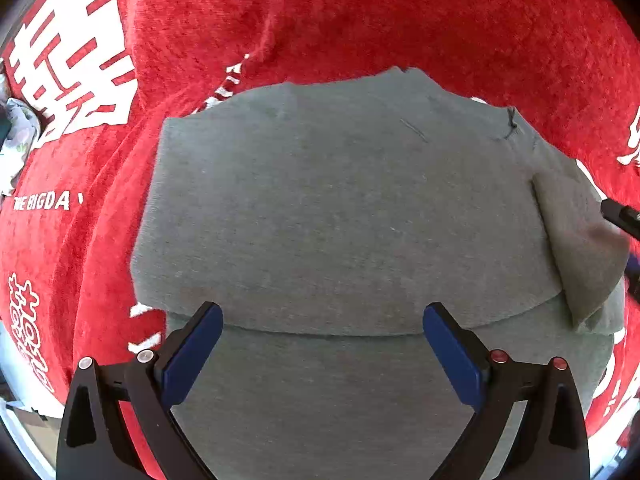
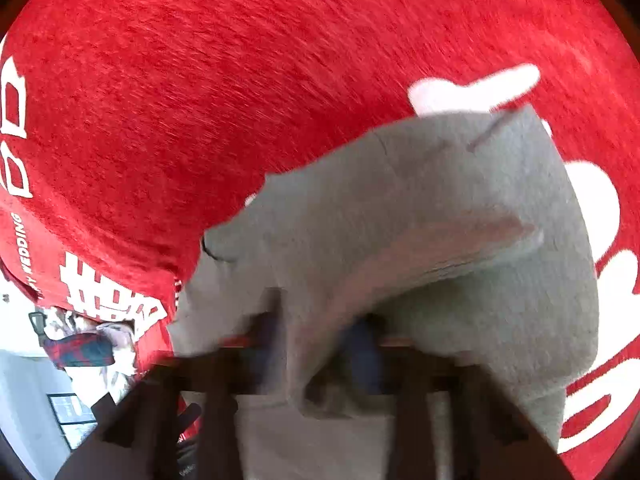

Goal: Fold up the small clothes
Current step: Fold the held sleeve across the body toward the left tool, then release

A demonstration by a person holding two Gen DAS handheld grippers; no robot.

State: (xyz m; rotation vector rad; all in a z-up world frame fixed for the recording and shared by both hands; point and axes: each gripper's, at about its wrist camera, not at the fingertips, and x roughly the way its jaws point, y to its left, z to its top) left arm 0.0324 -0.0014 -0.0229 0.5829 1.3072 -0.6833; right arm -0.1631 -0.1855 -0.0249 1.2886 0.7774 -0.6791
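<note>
1. Here, the grey garment [image 1: 344, 200] lies flat on the red cloth [image 1: 360, 12], already doubled; a fold edge crosses just ahead of the left fingers, running from one pad to the other.
2. Long axis: side to side across the left view. One end is turned up at the far right of that view, where the right gripper's tip just shows.
3. Right gripper [image 2: 316, 344]: fingers pressed together, pinching a fold of garment [image 2: 440, 208]. The cloth rises from between the pads and drapes ahead and to their right. View blurred; pad contact read mainly from that drape.
4. Left gripper [image 1: 322, 344]: fingers [image 1: 192, 356] spread wide, nothing between them, pointing down at the garment's near edge. Cannot tell if the tips touch it.
5. Judgement: the right hand has the flap, so carrying it across towards the left fingers looks like the next fold; the left hand is placed to pin the near edge.
6. Outward: white lettering on the red cloth; other clothes [image 2: 88, 344] well off to the right fingers' left.
</note>
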